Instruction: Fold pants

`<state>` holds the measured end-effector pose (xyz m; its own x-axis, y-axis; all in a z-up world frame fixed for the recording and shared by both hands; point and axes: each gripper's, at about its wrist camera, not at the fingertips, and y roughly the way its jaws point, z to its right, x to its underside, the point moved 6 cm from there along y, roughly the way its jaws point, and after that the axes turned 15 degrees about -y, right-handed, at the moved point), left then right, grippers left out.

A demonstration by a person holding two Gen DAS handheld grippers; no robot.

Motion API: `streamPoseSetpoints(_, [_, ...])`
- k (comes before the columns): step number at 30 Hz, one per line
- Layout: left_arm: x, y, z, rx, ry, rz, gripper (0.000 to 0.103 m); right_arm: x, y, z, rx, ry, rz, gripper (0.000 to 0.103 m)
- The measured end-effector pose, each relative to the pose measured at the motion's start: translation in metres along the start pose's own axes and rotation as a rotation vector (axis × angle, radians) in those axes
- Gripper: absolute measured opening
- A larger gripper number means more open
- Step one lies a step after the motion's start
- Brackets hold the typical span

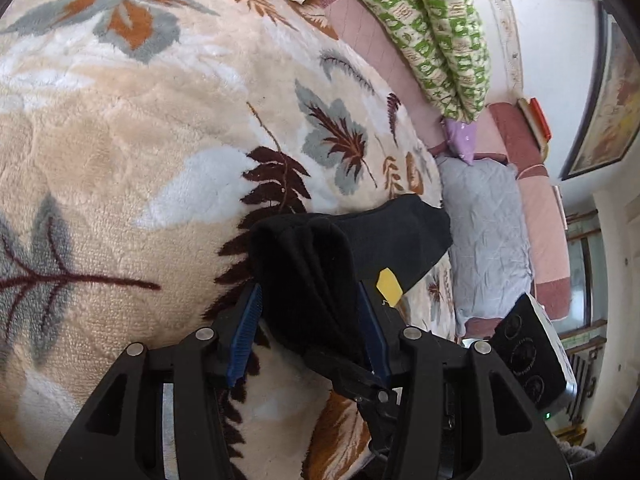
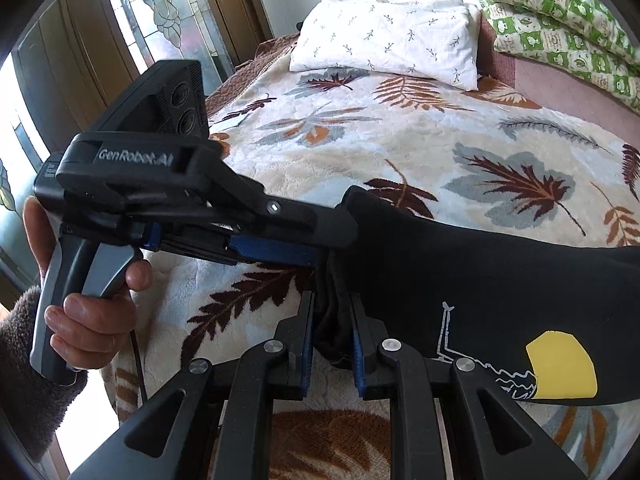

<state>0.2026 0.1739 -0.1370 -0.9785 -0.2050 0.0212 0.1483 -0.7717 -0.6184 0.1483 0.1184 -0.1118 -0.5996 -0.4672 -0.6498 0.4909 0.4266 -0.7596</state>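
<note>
The black pants [image 2: 460, 264] hang bunched above a leaf-patterned blanket [image 2: 400, 136] on a bed. They carry a yellow patch [image 2: 560, 364] and a white line print. My right gripper [image 2: 331, 312] is shut on a thick fold of the pants. My left gripper [image 1: 308, 300] is shut on the same edge of the pants [image 1: 320, 264]. It shows from the side in the right wrist view [image 2: 320, 240], held in a hand, close beside the right gripper. The right gripper's body [image 1: 528, 360] shows at the lower right of the left wrist view.
A white pillow [image 2: 384, 40] lies at the head of the bed. A green patterned quilt [image 1: 432, 36] is folded along the far side. A grey pillow [image 1: 484, 240] and pink bedding [image 1: 548, 232] lie by the wall. Wooden glass doors [image 2: 132, 24] stand beyond the bed.
</note>
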Motion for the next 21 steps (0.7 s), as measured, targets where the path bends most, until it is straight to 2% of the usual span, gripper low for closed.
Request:
streamPoseSetpoints(3, [-0.006,0.006,0.0,-0.007,-0.055,0.011,0.043,0.001,0.003,0.0,0.006,-0.005,-0.002,0.017])
streamPoseSetpoints(4, [-0.007,0.007,0.001,-0.001,-0.067,0.008,0.02,0.001,0.003,0.0,0.008,-0.007,-0.002,0.016])
streamPoseSetpoints(5, [-0.007,0.01,0.002,0.015,-0.082,-0.007,0.008,0.001,0.004,0.0,0.008,-0.006,-0.002,0.016])
streamPoseSetpoints(12, [-0.002,0.001,0.012,0.033,-0.16,0.043,0.008,0.001,-0.005,0.008,-0.026,0.045,0.021,0.013])
streamPoseSetpoints(21, [0.006,0.002,0.05,-0.055,-0.157,0.064,0.008,0.002,-0.033,0.022,-0.088,0.129,0.094,0.013])
